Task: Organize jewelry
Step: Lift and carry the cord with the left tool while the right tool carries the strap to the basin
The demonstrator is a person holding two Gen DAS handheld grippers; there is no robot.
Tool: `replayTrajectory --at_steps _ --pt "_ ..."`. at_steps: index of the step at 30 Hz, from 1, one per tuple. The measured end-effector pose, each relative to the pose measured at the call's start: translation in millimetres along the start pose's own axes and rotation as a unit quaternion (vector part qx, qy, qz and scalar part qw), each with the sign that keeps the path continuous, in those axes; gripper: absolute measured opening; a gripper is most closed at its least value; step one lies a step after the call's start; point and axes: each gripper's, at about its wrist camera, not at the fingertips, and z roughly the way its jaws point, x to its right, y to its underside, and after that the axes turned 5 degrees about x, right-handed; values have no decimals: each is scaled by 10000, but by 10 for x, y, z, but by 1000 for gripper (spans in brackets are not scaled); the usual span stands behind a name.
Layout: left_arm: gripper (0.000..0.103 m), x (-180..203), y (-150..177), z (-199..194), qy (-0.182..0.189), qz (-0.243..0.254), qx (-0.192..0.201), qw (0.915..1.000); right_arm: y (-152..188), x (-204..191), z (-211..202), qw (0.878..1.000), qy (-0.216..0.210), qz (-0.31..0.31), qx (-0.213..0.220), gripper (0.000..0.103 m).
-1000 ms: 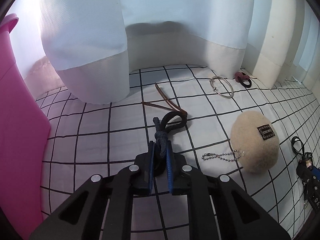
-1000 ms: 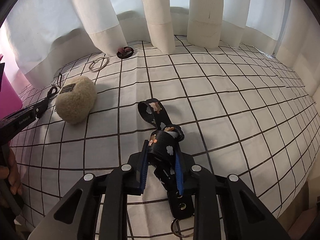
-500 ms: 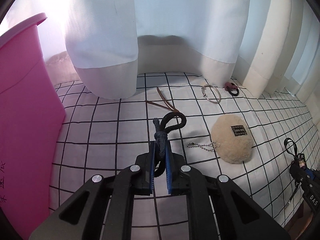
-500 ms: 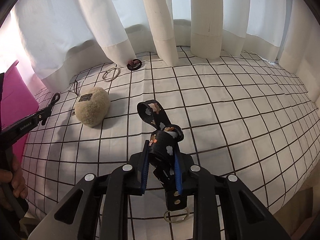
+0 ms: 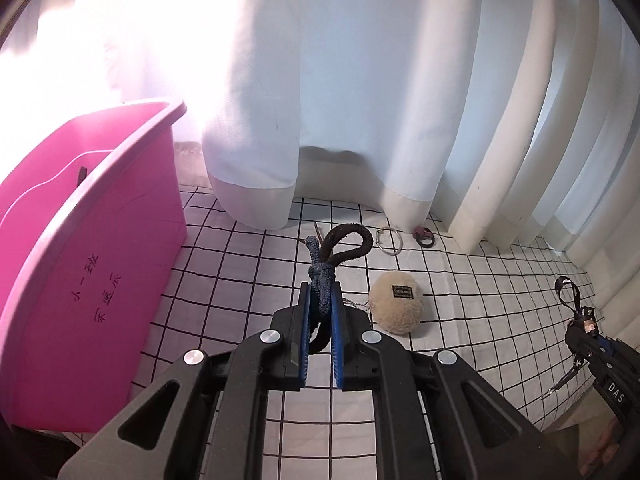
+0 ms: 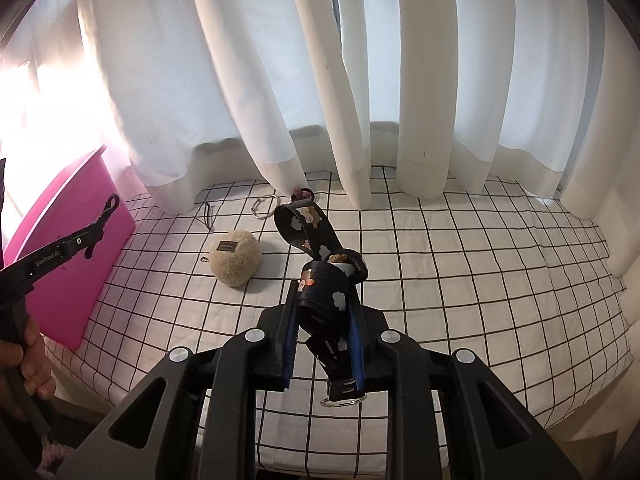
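My left tongs (image 5: 320, 312) are clamped tight on a knotted dark blue-and-black cord loop (image 5: 334, 256), its loop standing up above the blue pads. My right tongs (image 6: 322, 334) are pinched on a black woven strap printed with white clouds and little bears (image 6: 320, 268), whose metal ring (image 6: 343, 401) dangles below the pads. Both pieces hang clear of the white black-gridded cloth (image 6: 460, 272) on the bench.

The step in hand, as I judge it, is carrying both to the tall pink plastic bin (image 5: 88, 240) on my left. To do it well I would keep each pinch firm, bring the cord over the rim first, let go only once it hangs inside the walls — then swing the strap across, minding that its loose ring does not catch the rim.

Further out lie a beige fluffy pompom with a ball chain (image 5: 396, 302), a silver wire ring (image 5: 389, 236), a dark red hair tie (image 5: 423, 236) and a thin brown cord (image 6: 208, 214), near the white curtains (image 6: 280, 80).

Writing: handwritten characters on the bin's side, partly legible; "GenRoboAI" on the left tool and "DAS" on the right; the pompom's small black label is too fine to read.
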Motion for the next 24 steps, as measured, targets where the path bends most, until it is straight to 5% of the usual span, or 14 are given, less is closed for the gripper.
replayTrajectory --at_steps 11,24 --pt "10 -290 -160 -1059 -831 -710 825 9906 -562 -501 -263 9866 -1357 -763 479 21" --pt "10 -1252 -260 -1690 -1826 -1265 1119 9686 -992 -2036 -241 9457 -2813 -1491 659 21"
